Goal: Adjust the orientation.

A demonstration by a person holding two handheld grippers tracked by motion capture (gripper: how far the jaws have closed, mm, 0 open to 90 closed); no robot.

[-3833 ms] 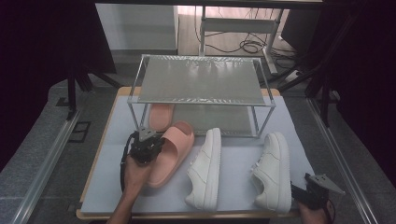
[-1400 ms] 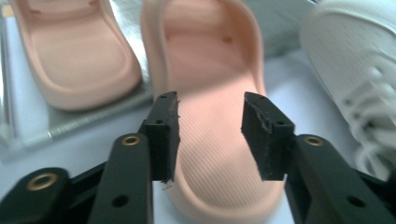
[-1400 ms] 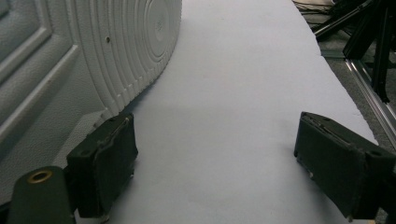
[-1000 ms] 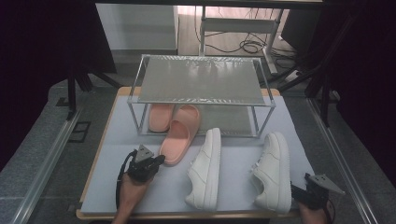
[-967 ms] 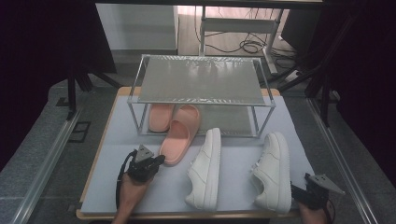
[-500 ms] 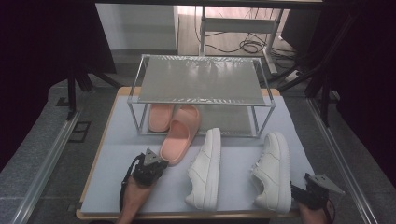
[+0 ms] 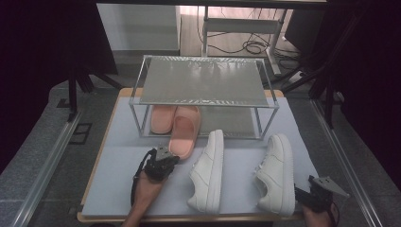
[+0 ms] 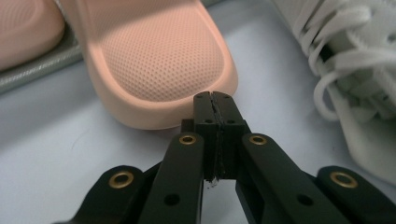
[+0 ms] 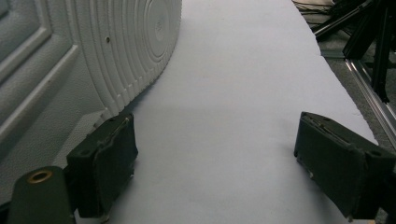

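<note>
Slippers sit at the centre of the high view: one pink slipper (image 7: pixel 185 130) lies half under the wire rack (image 7: pixel 203 85), its heel poking out toward the lower part of the frame, and a second pink slipper (image 7: pixel 161 118) lies just left of it, tucked under the rack. The left gripper (image 7: pixel 166 161) rests just below that heel, at lower left of centre, with a forearm (image 7: pixel 144 201) running down to the bottom edge. In the left gripper view its jaws are pressed together with nothing between them, the tips right at the rounded edge of the slipper (image 8: pixel 159 60); whether they touch it is hard to tell. To the right of the slippers a white sneaker (image 7: pixel 209 169) lies on the pale table mat (image 7: pixel 113 165), and another white sneaker (image 7: pixel 276 172) lies farther right. The right gripper (image 7: pixel 318 194) sits at the lower right corner of the high view, just beside that second sneaker. In the right gripper view its jaws stand wide apart over the mat, empty, with the ribbed sole of the sneaker (image 9: pixel 93 56) close against the left jaw in the upper left of the frame.
</note>
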